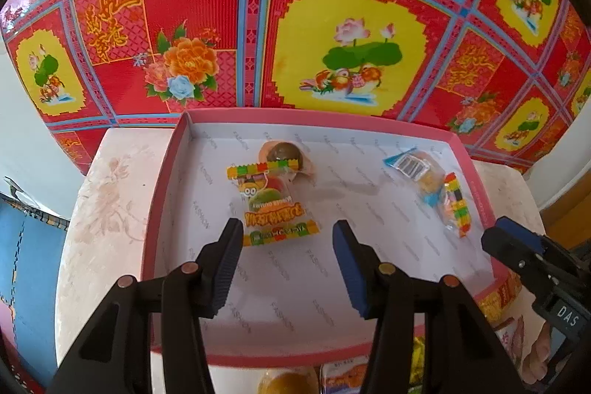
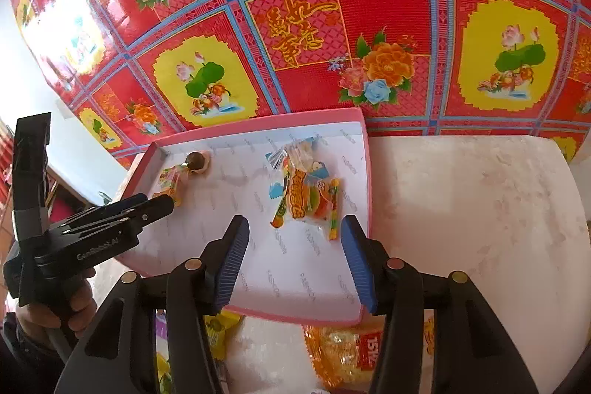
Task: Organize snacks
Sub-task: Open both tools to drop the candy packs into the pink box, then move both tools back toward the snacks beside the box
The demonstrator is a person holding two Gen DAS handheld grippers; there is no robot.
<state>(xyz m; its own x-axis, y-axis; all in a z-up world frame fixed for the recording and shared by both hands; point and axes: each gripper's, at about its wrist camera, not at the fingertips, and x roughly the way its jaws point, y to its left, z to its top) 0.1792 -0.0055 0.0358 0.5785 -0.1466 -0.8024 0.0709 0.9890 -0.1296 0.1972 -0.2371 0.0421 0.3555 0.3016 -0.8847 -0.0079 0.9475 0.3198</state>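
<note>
Fingers of left gripper and right gripper spread, empty. Gummy packets lie flat in pink tray. Packets light, crinkly, slippery (likely); pinch at sealed edge.

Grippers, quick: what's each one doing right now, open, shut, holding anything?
Left gripper: open, empty, above the gummy packet in the pink tray.
Right gripper: open, empty, above the other packet in the same tray.

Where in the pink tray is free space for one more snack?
Free: the tray floor between the gummy packet and the right-hand packets, and the strip by the near rim. Crowded: the far left, where that packet overlaps the round brown snack.
</note>
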